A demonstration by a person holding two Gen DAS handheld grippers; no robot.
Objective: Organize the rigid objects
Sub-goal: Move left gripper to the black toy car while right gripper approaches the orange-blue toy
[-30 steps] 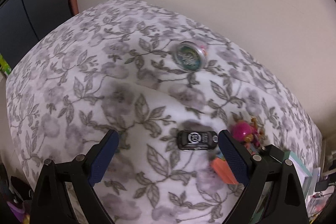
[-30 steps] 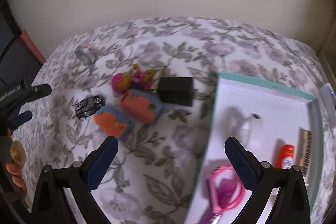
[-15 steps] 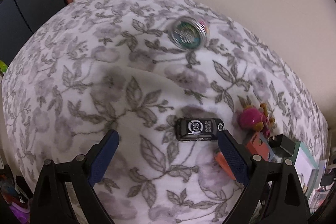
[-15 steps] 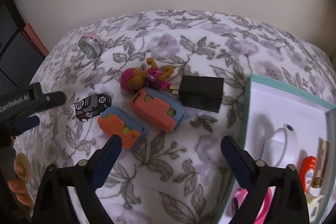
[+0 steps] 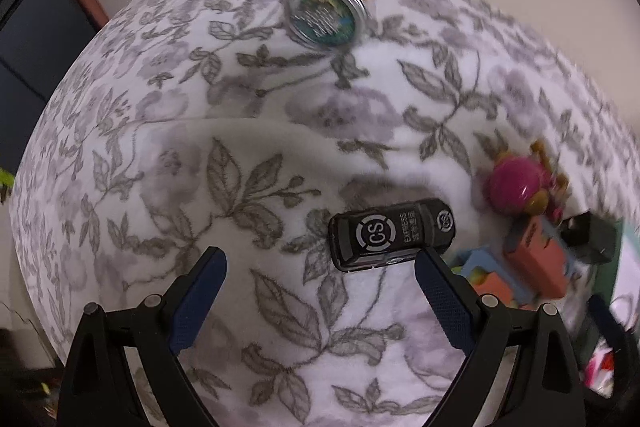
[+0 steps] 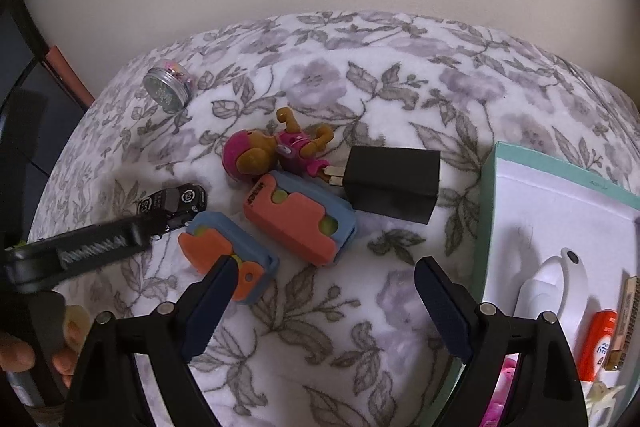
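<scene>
**Sorting partly done: several toys lay loose outside the box**

The teal-rimmed box [image 6: 490,211] at the right of the flowered blanket [image 6: 400,99] already held a few things: a white device [image 6: 540,287], an orange tube [image 6: 598,339] and something pink at its near edge. By that showing, part of the sorting was done.

More was left. On the blanket, left of the box, lay the black charger [image 6: 390,183], the pink figure [image 6: 272,151], two orange-and-blue cases [image 6: 300,217] and the black toy car [image 5: 390,235], clustered together. The round tin [image 5: 326,11] sat apart at the far left.

The left tool [image 5: 320,275] stood wide open above the toy car; its right pad overlapped the car's near right end in the picture, but nothing was gripped, and whether it touched I could not tell. The right tool [image 6: 324,281] hung open and empty too, near the cases, its left pad over the nearer case. The car looked to be the next piece to go.
</scene>
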